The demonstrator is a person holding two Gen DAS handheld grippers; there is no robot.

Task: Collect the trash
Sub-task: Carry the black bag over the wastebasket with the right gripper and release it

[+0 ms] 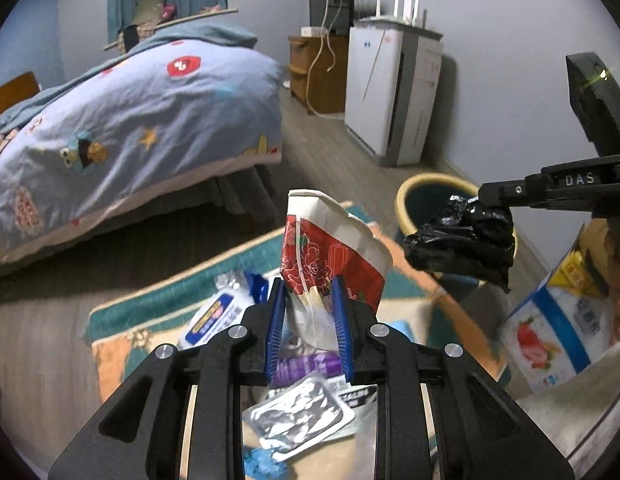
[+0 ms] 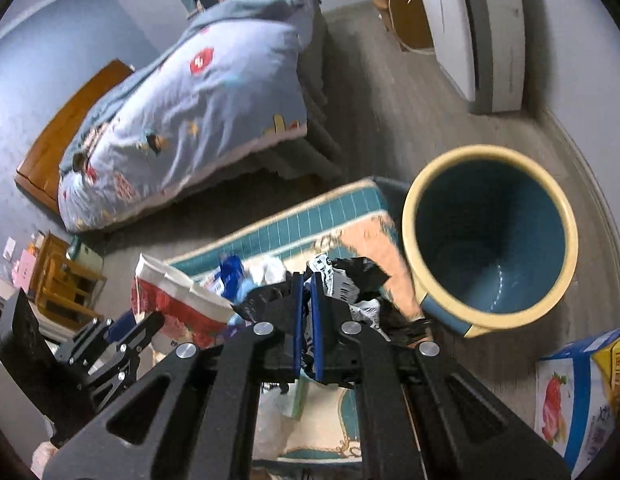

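Left gripper [image 1: 308, 312] clamps paper cup [image 1: 329, 248]; right gripper [image 2: 308, 300] clamps black wrapper [image 2: 349, 280].

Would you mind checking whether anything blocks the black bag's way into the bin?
Nothing visible does. The right gripper holds the black bag beside the bin, whose mouth is open and uncovered.

The only lettering I am reading clearly is "DAS", showing in pale capitals on the black body of my right gripper [image 1: 489, 200] as the left wrist view is catching it. The blue and white carton [image 1: 557, 320] with the strawberry picture is carrying Chinese characters, but they are blurring too much for me to read. Print on the floor wrappers is staying illegible too.
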